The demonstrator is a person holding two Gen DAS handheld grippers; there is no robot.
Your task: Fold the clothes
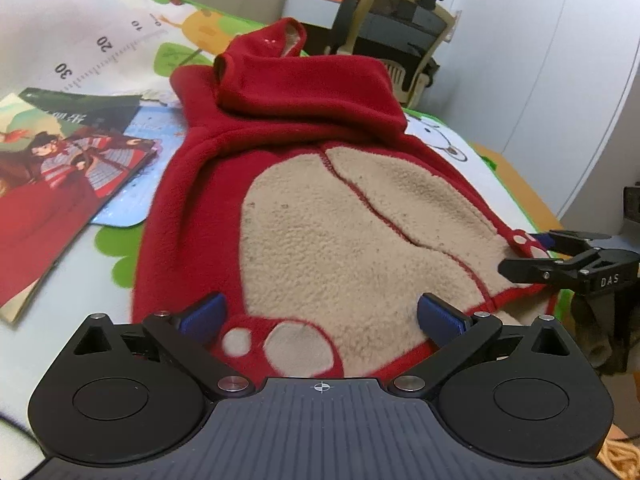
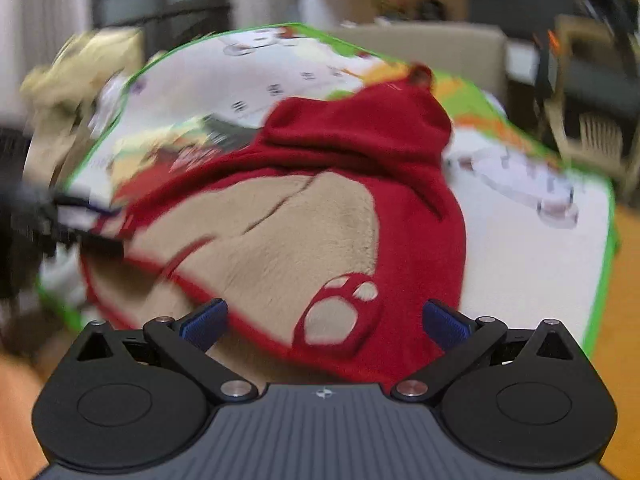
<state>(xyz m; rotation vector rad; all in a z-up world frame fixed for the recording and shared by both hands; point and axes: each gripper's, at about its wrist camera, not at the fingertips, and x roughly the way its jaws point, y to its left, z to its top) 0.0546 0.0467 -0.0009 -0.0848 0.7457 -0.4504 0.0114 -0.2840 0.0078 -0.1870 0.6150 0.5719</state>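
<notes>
A red fleece hooded garment with a beige belly panel and paw prints lies flat on a cartoon play mat, hood at the far end. My left gripper is open just above its near hem, fingers spread over a paw print. My right gripper is open over the garment's other bottom corner, above a paw print. The right wrist view is blurred. The right gripper also shows at the right edge of the left wrist view, at the garment's edge.
Picture books lie on the mat left of the garment. A beige chair stands beyond the mat. A cream cloth heap lies off the mat's far left. Wooden floor borders the mat.
</notes>
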